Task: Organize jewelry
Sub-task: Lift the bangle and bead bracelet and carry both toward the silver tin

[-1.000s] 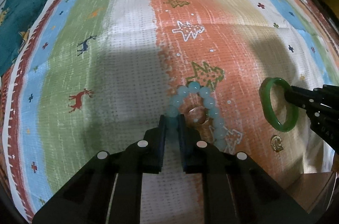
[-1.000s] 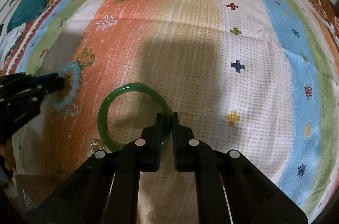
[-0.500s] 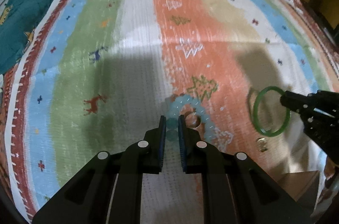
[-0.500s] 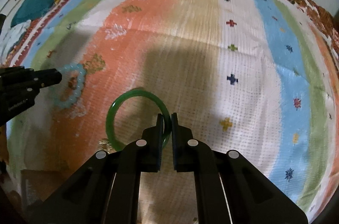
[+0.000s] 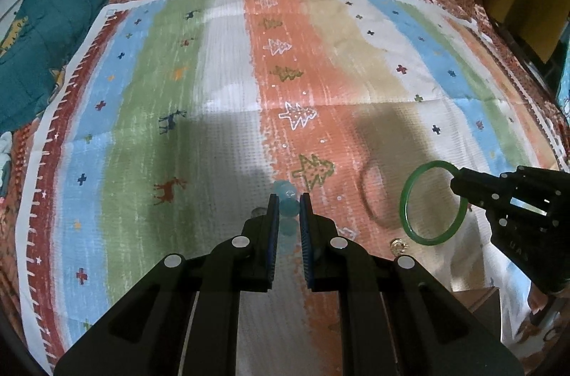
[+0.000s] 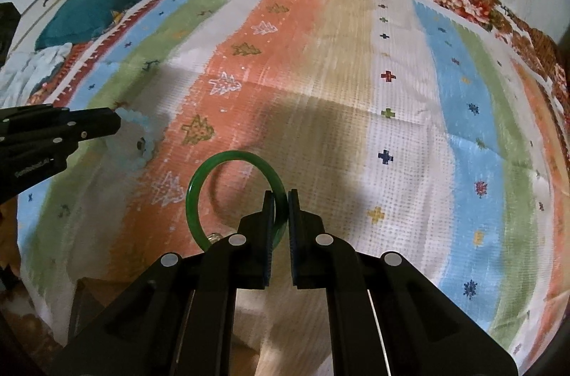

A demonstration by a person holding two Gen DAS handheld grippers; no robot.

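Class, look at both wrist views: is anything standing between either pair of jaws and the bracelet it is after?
Nothing visible. The left gripper is shut on the blue bead bracelet, and the right gripper is shut on the green bangle; both are lifted off the cloth.

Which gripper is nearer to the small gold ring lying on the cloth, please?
Right. The right gripper, holding the green bangle, is just beside the ring; the left gripper is farther off.
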